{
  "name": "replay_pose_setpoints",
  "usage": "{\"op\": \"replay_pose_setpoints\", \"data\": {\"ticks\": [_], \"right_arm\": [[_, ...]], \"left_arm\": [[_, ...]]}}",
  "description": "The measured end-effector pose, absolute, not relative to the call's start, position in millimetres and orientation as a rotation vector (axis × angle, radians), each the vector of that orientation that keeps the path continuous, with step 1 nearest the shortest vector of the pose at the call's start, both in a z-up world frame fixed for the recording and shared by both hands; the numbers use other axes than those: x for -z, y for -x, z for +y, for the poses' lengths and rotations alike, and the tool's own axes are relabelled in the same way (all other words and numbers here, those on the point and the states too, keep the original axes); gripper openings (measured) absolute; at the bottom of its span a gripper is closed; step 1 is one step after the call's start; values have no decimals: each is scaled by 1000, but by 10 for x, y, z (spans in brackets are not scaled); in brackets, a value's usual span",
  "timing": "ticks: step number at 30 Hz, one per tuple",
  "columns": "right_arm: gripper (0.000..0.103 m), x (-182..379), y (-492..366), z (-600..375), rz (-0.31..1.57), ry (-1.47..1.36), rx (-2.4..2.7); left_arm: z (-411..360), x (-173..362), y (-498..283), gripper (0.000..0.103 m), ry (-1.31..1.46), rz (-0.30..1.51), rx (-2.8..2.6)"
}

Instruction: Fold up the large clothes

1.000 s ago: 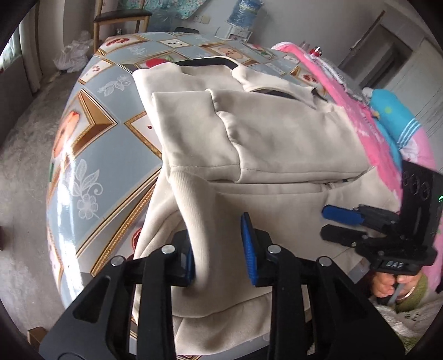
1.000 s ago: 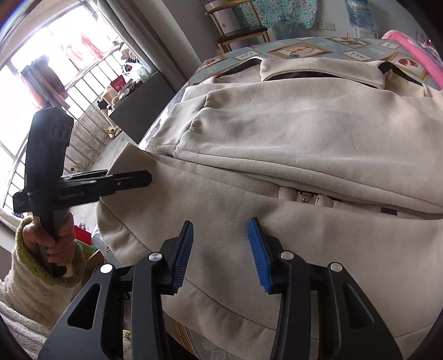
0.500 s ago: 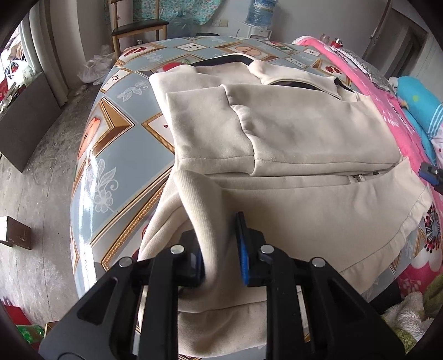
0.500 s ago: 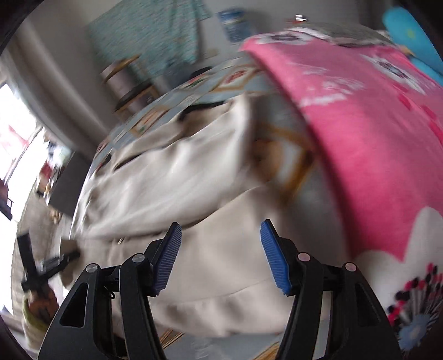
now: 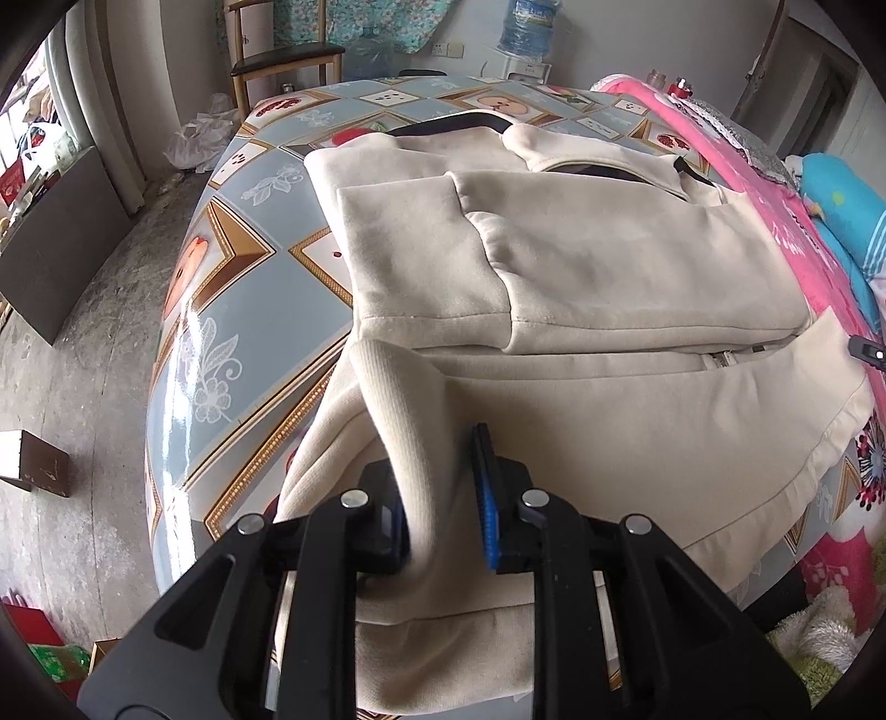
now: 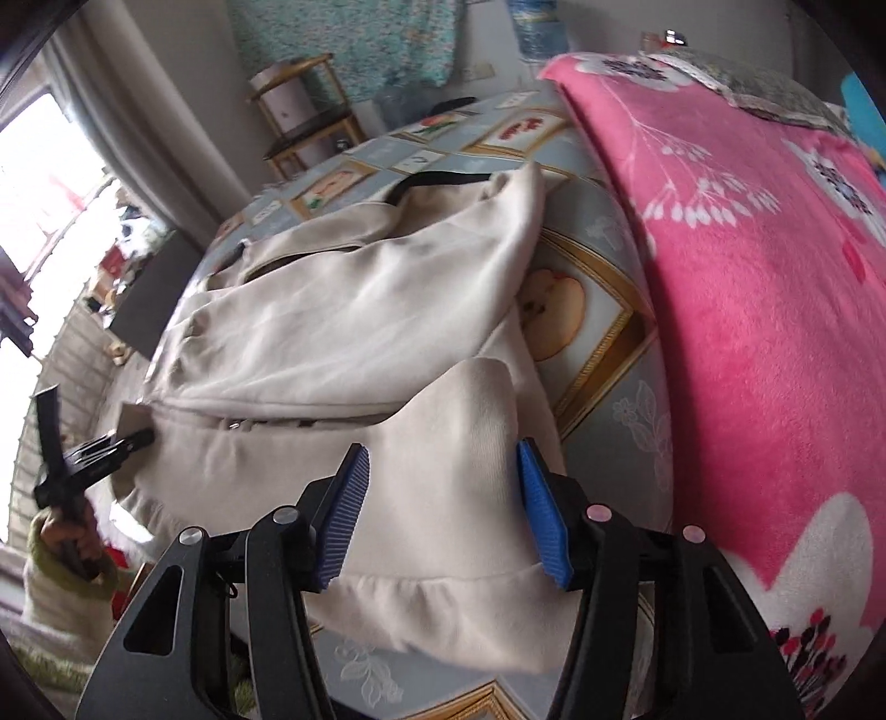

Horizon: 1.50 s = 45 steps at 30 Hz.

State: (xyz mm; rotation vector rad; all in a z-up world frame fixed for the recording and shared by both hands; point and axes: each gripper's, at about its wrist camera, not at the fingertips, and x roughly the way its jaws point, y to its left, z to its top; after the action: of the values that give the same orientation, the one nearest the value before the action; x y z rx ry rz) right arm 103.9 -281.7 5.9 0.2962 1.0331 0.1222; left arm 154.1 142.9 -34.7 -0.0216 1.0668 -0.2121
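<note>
A large cream zip-up sweatshirt (image 5: 581,288) lies spread on the patterned tablecloth (image 5: 232,266), its sleeves folded across the chest. My left gripper (image 5: 440,515) is shut on the ribbed hem at the sweatshirt's near left corner and lifts it slightly. My right gripper (image 6: 443,515) is open with its blue pads on either side of the sweatshirt's (image 6: 354,310) right hem corner, not closed on it. The left gripper (image 6: 111,443) also shows at the far left of the right wrist view.
A pink floral blanket (image 6: 747,277) covers the bed along the table's right side. A wooden chair (image 5: 282,61) and a water bottle (image 5: 526,25) stand beyond the far edge. A dark board (image 5: 55,243) and boxes sit on the floor at left.
My left gripper closed on the hem corner and raised it. My right gripper swung from the sweatshirt's middle hem to its right corner, still open.
</note>
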Motion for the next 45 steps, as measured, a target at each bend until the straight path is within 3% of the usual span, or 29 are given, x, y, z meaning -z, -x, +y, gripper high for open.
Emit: {"op": "replay_pose_setpoints", "data": {"ticks": [17,26,34,41,45], "right_arm": [[54,404,-1336,-3299,1113,-646,-338],[54,334,-1099,-3153,1165,-550,-345],[31,328,-1227,-2851,1215,-337,-185],[28,282,-1148,-2590,1208,-69,-28],[15,244,-1111,-2428,1179,9,16]], "left_arm": [[1398,348,-1549,20,8,1073,196],[1408,358,-1544,20,14,1075,198],[1358,335,-1547,20,-22,1082,161],[1282,310,-1535,20,-75,1088,130],[1266,303,-1521,20,-90,1091,119]]}}
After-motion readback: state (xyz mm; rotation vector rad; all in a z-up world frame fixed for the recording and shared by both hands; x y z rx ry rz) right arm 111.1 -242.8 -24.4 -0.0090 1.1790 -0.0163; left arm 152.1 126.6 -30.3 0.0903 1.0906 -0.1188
